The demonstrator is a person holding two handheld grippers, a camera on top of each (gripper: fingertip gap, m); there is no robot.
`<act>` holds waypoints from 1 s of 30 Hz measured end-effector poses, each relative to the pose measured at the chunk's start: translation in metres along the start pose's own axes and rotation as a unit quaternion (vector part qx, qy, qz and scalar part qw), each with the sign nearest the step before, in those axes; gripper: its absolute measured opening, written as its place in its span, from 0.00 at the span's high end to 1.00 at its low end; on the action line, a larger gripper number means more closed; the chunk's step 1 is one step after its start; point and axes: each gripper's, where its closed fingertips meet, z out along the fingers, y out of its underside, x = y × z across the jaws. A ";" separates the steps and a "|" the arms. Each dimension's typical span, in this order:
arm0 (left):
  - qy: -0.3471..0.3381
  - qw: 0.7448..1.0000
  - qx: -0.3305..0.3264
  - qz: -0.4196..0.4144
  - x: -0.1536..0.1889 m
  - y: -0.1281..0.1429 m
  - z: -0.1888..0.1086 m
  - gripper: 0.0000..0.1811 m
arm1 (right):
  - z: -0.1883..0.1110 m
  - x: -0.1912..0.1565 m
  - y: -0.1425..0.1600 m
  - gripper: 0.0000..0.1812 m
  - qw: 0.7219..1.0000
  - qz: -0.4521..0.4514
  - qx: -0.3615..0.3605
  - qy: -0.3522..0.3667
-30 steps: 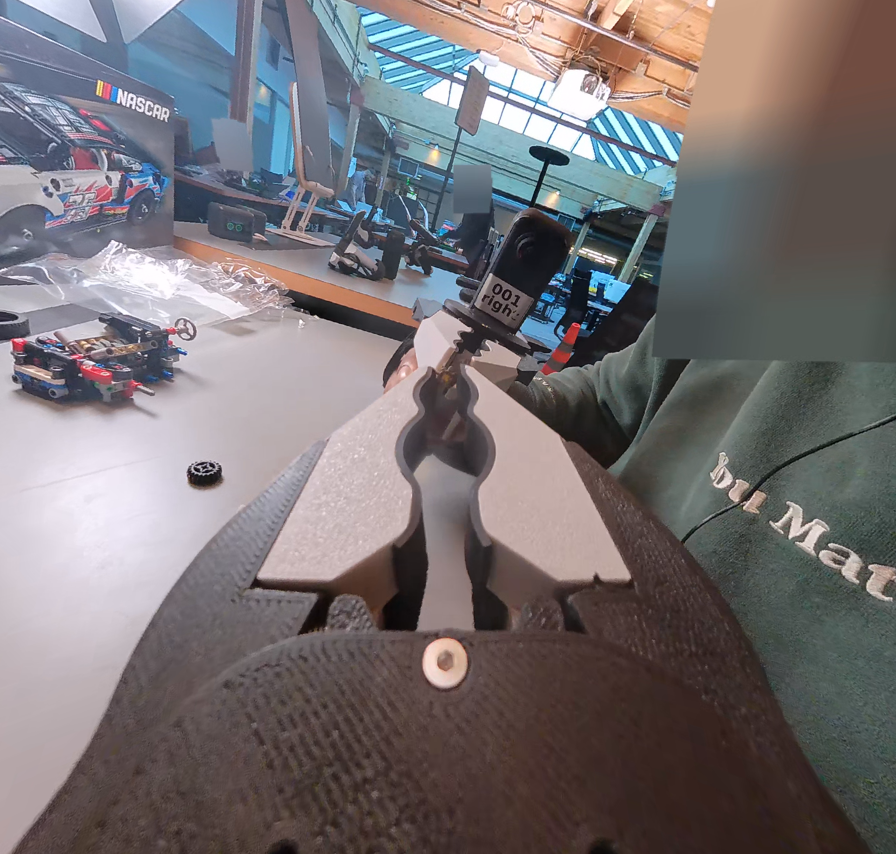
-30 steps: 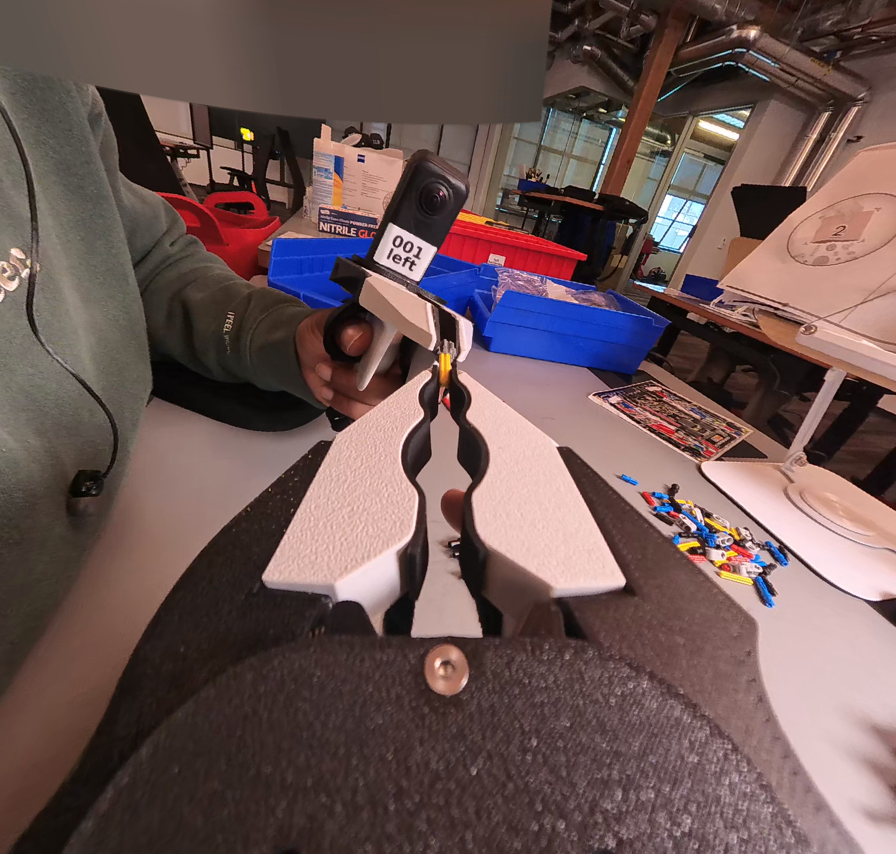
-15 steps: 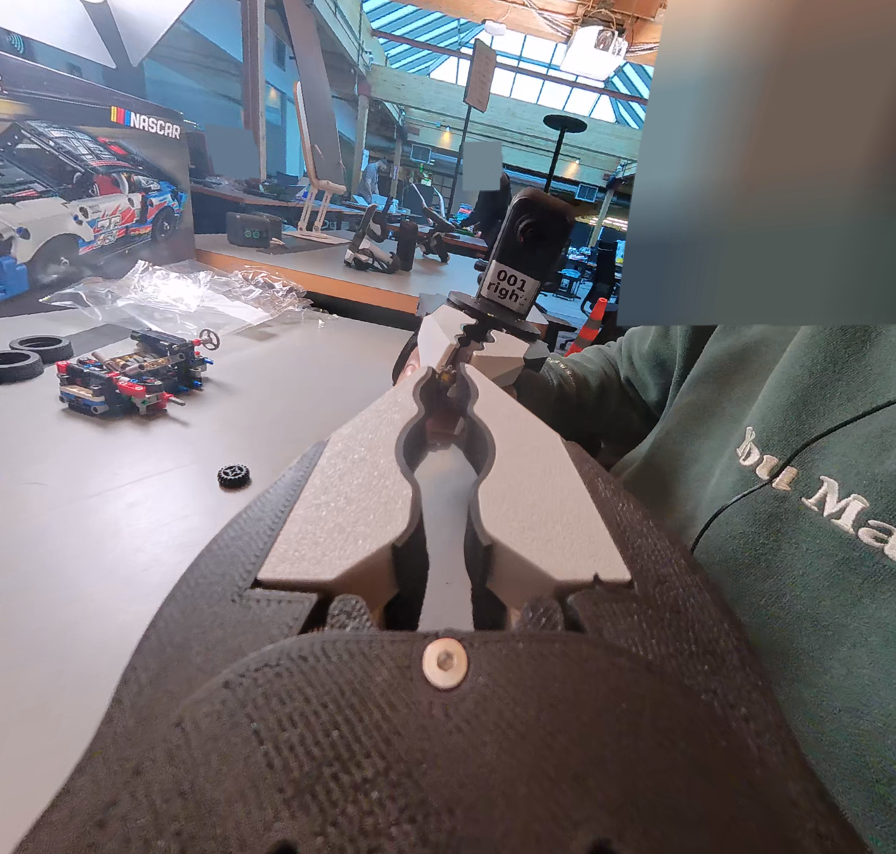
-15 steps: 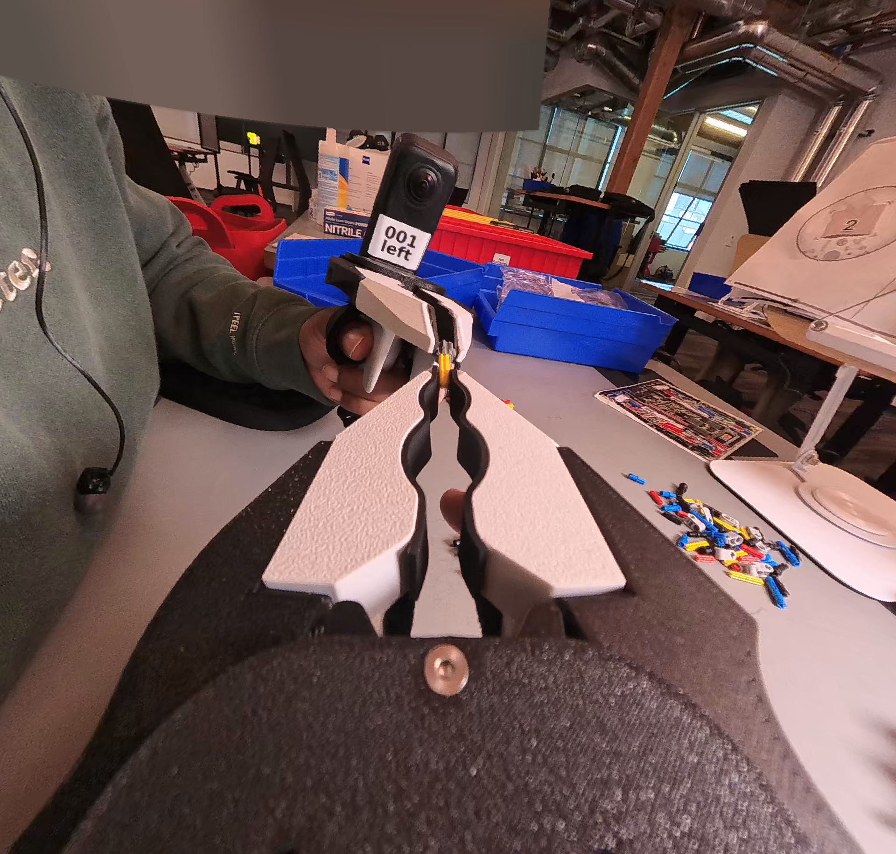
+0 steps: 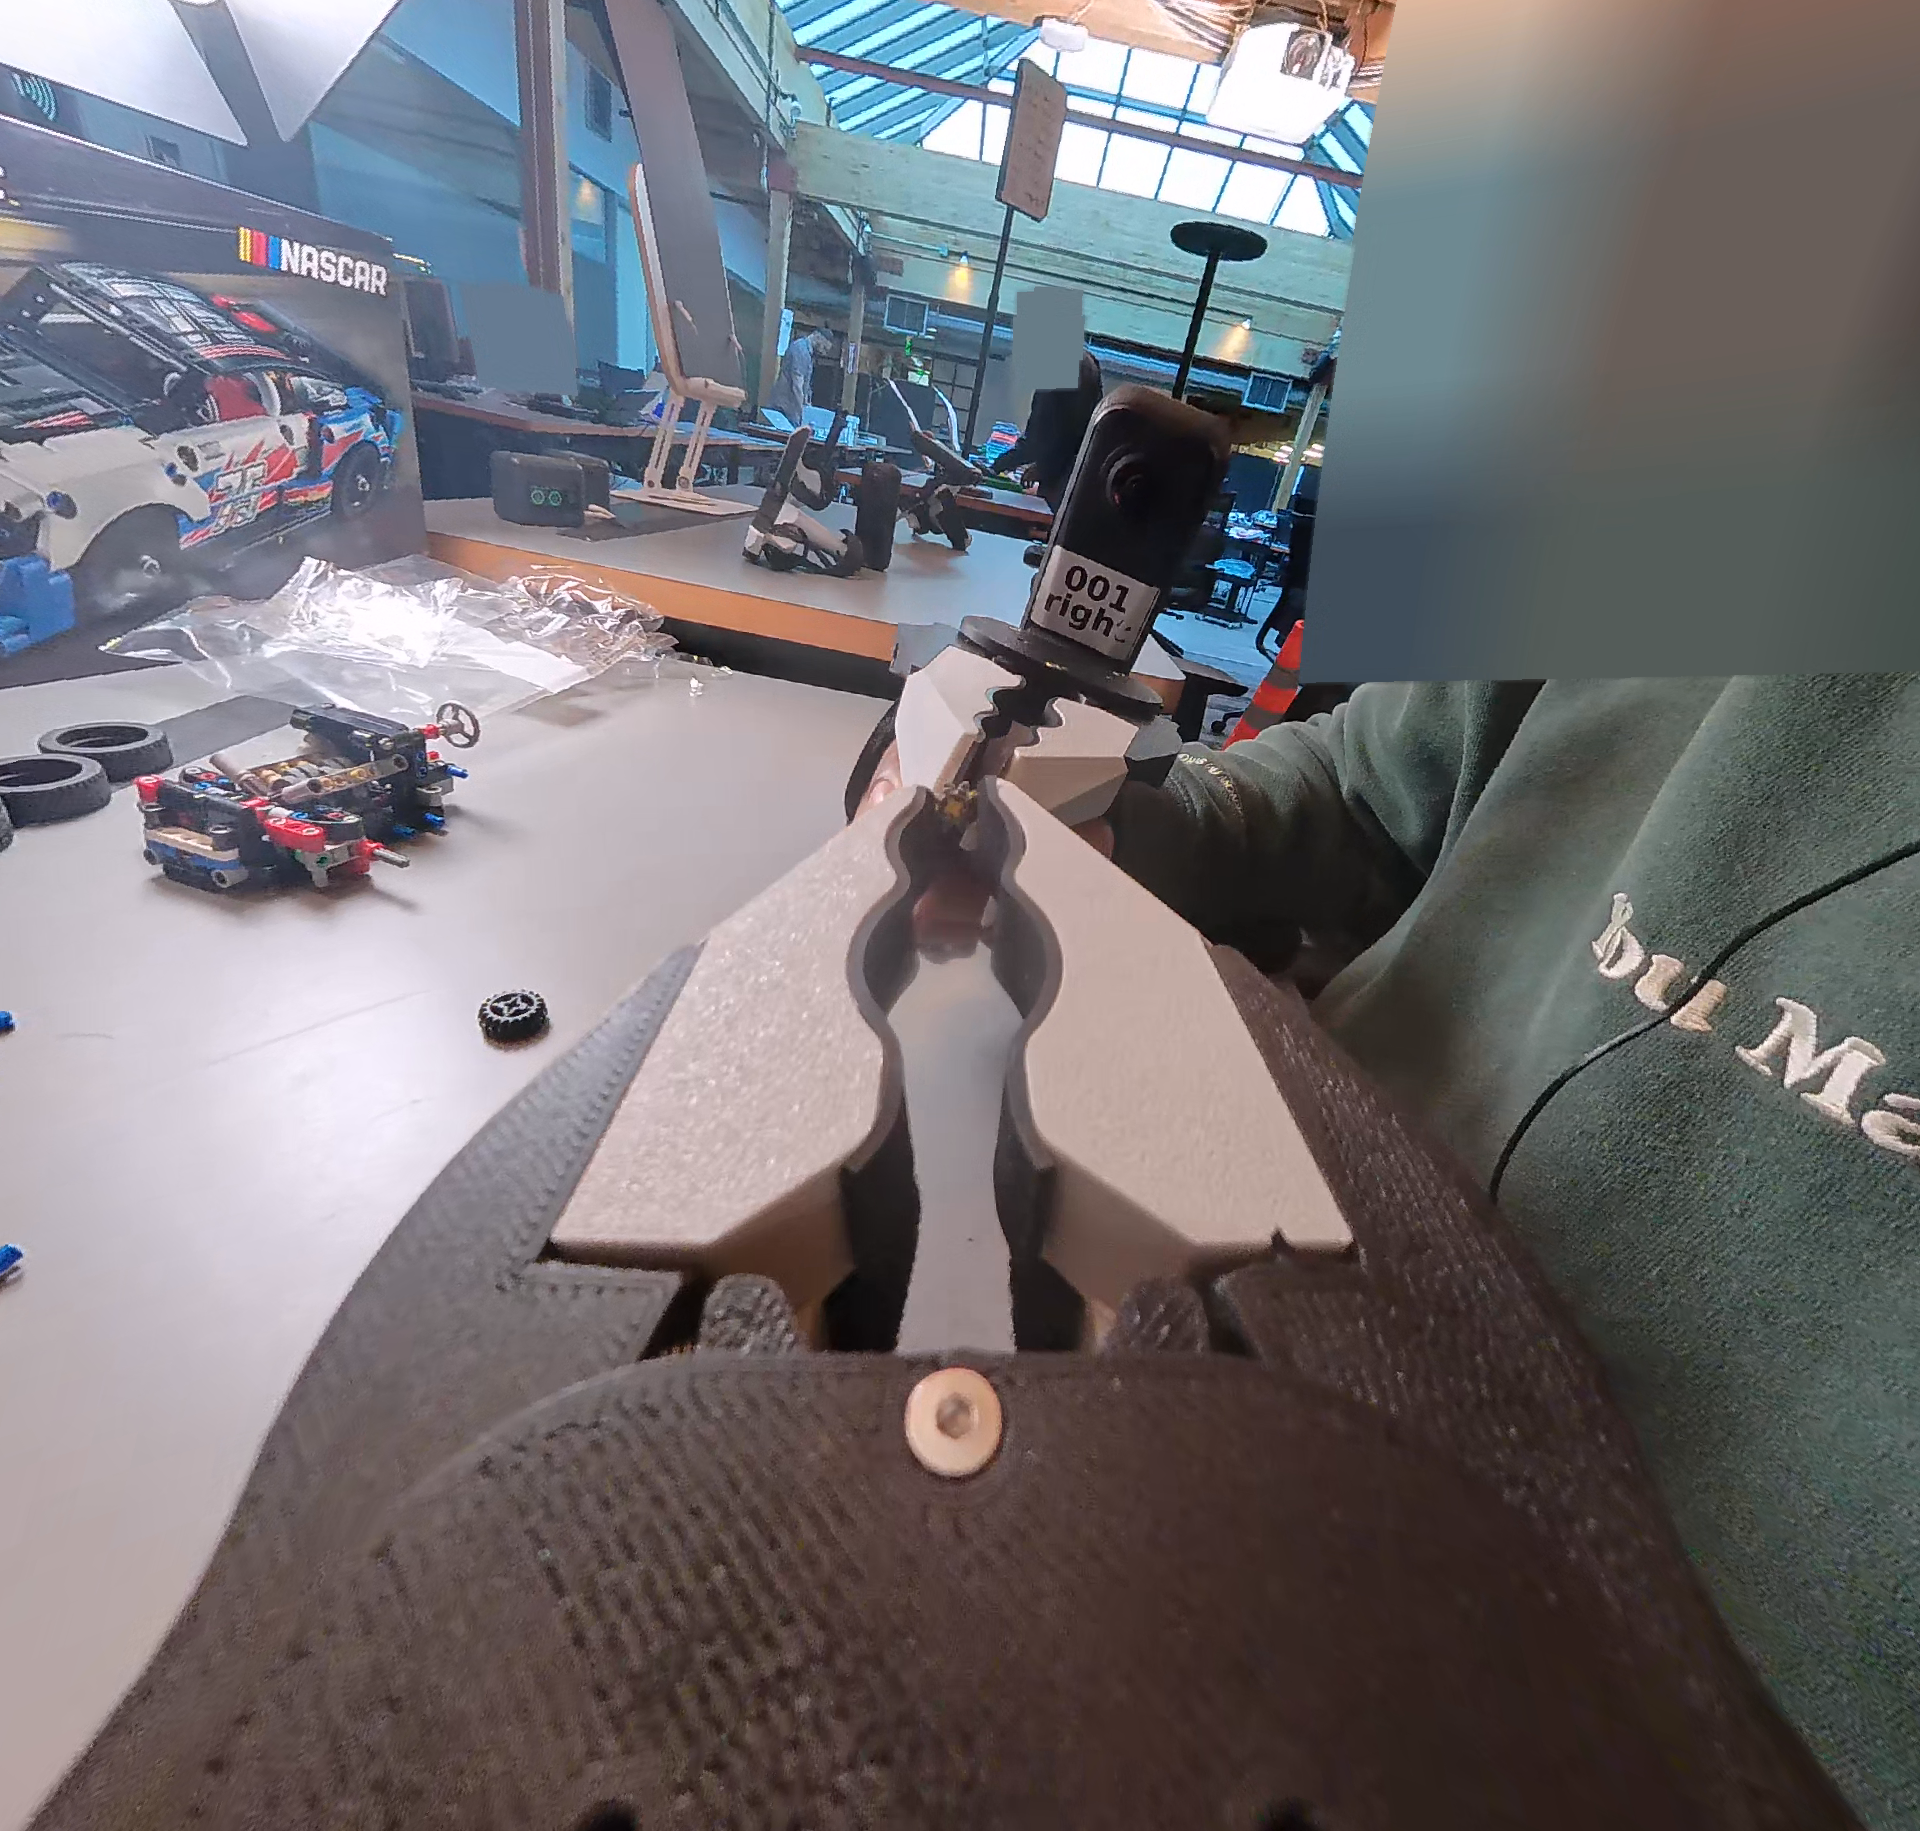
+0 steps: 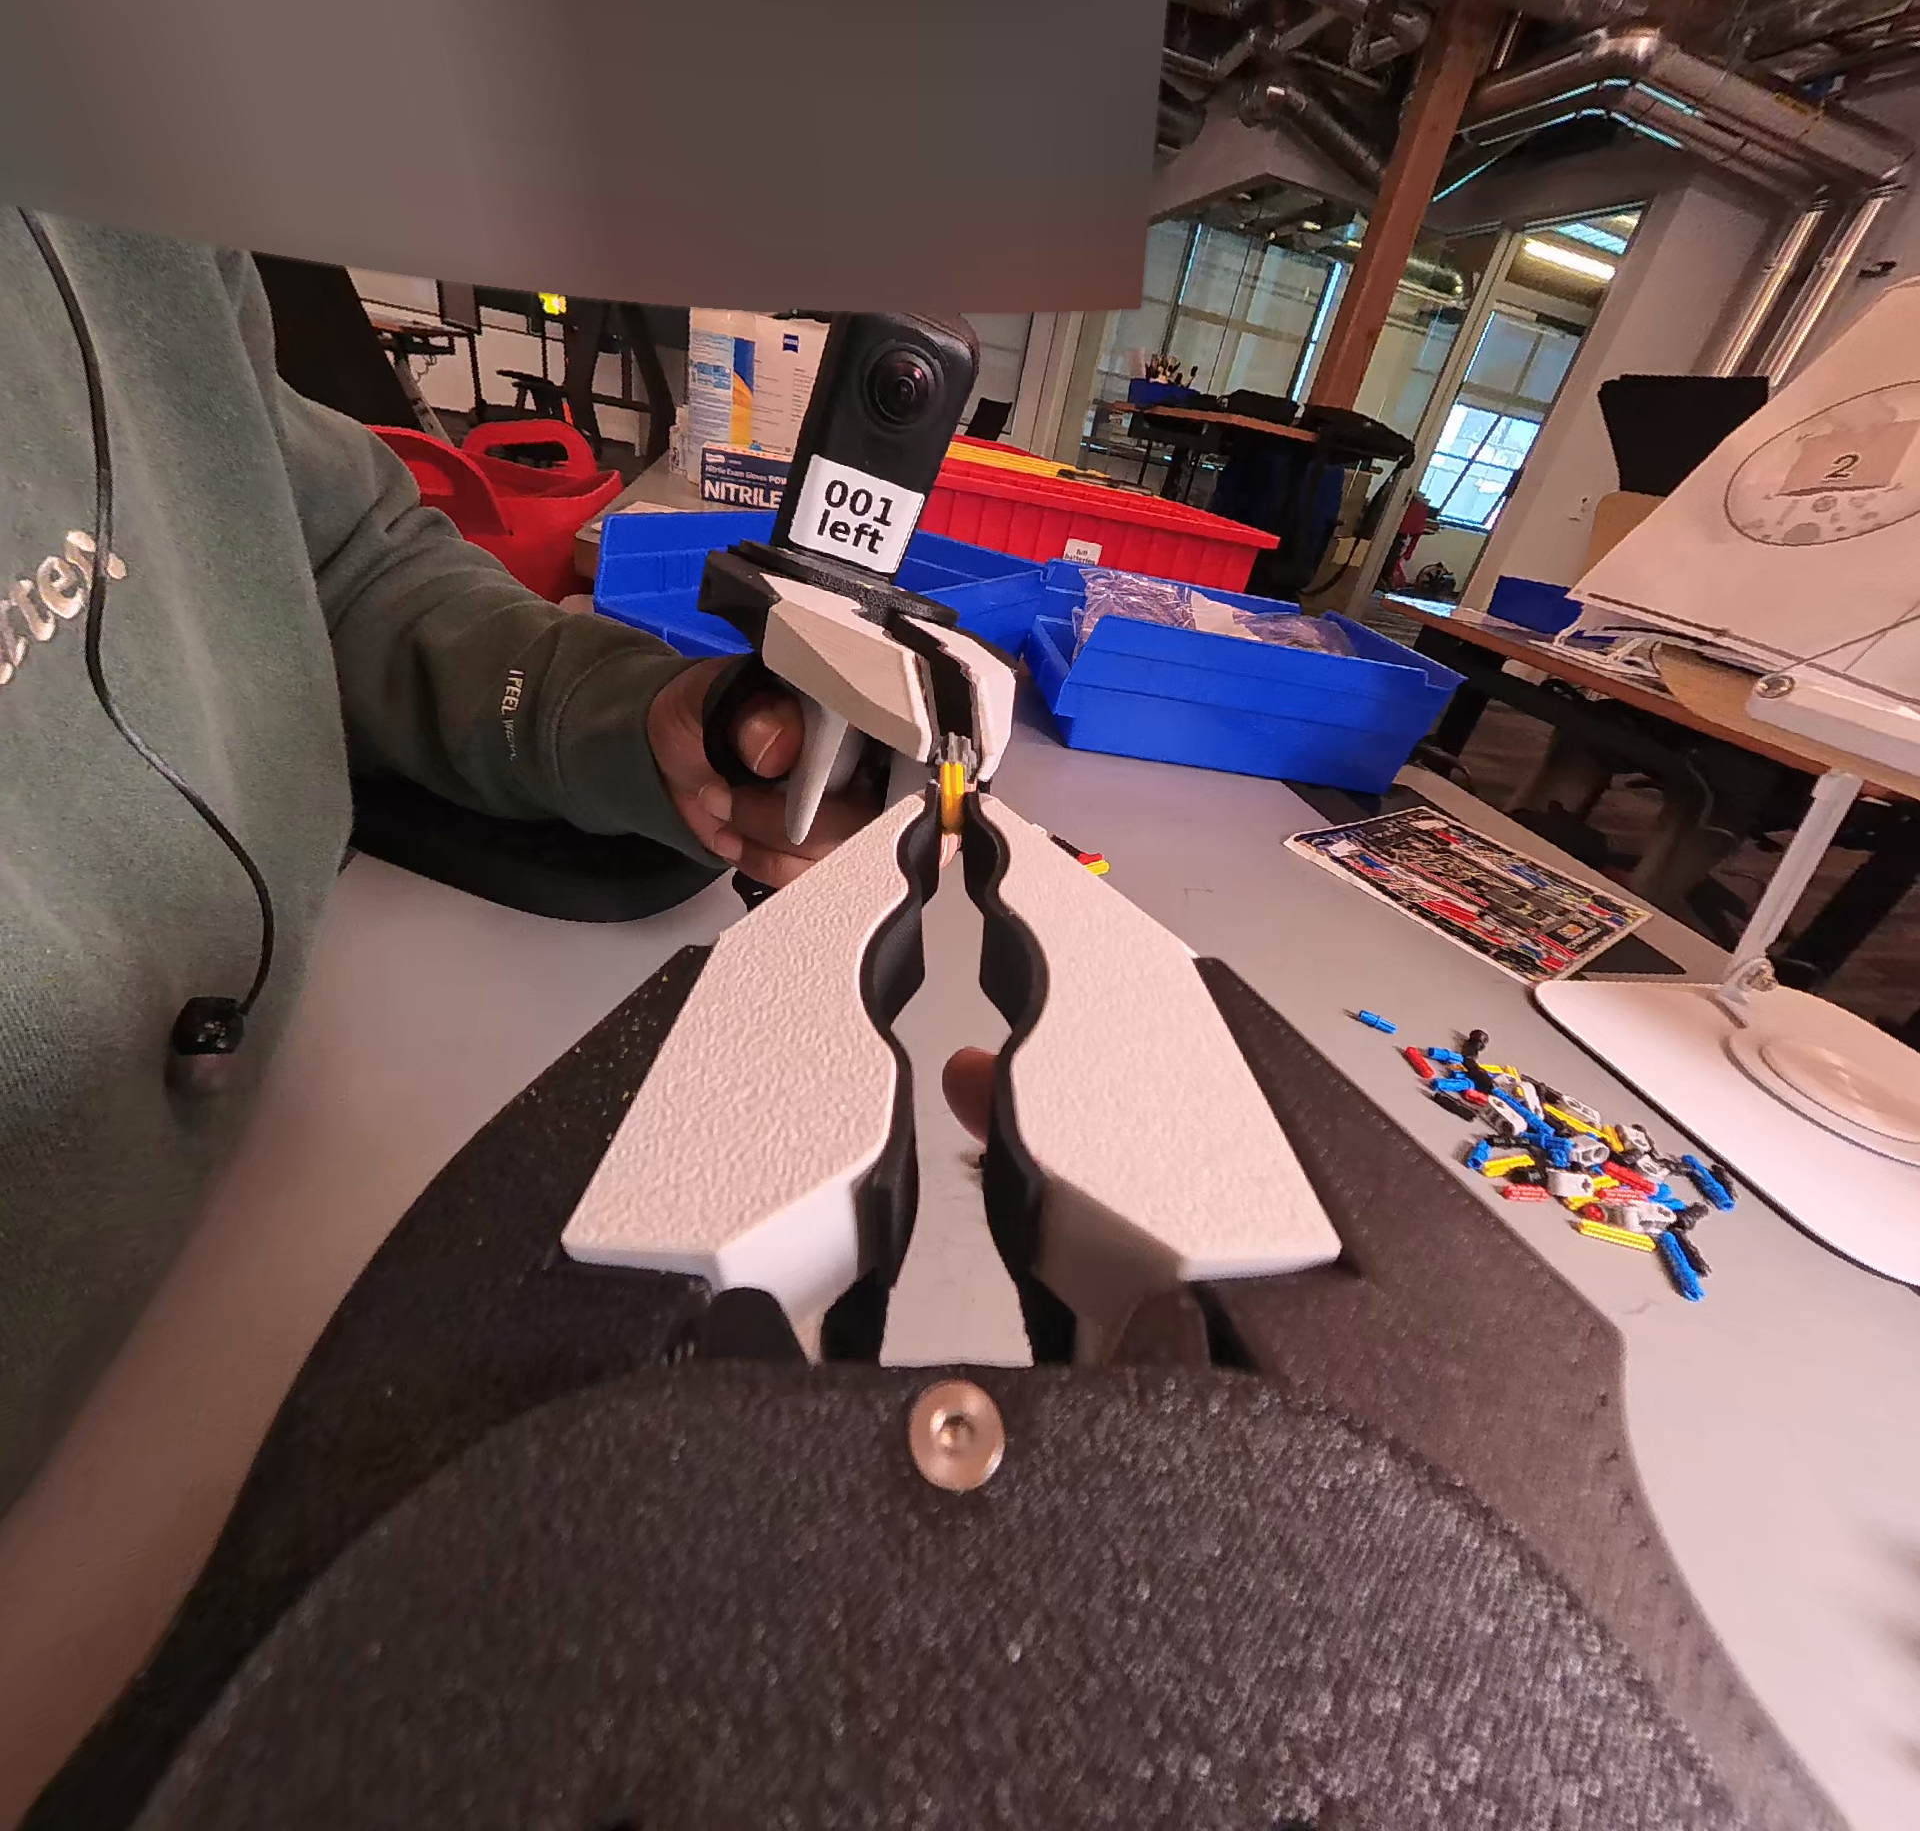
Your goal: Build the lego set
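both grippers meet tip to tip above the table: the right gripper (image 6: 951, 810) is clenched on a yellow pin (image 6: 950, 802), the left gripper (image 5: 958, 805) clenched on a small grey piece (image 6: 956, 751); push straight along the pin, keeping both grips firm and aligned

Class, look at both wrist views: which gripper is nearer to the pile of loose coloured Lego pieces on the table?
Right. The right gripper is raised just beside the loose pile, which lies below on its right. The left gripper meets it tip to tip from the far side, so it reaches no closer.
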 end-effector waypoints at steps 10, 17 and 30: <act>-0.001 1.000 -0.004 0.000 -0.001 0.001 0.000 0.96 | 0.000 0.000 0.001 0.99 1.000 0.000 -0.003 0.000; 0.011 0.999 0.012 -0.030 -0.003 -0.001 -0.001 0.97 | 0.001 0.002 0.001 0.99 1.000 0.014 -0.001 -0.005; -0.088 0.964 -0.089 -0.235 -0.084 0.051 -0.035 0.96 | -0.035 0.061 0.088 0.87 0.973 0.061 -0.212 0.063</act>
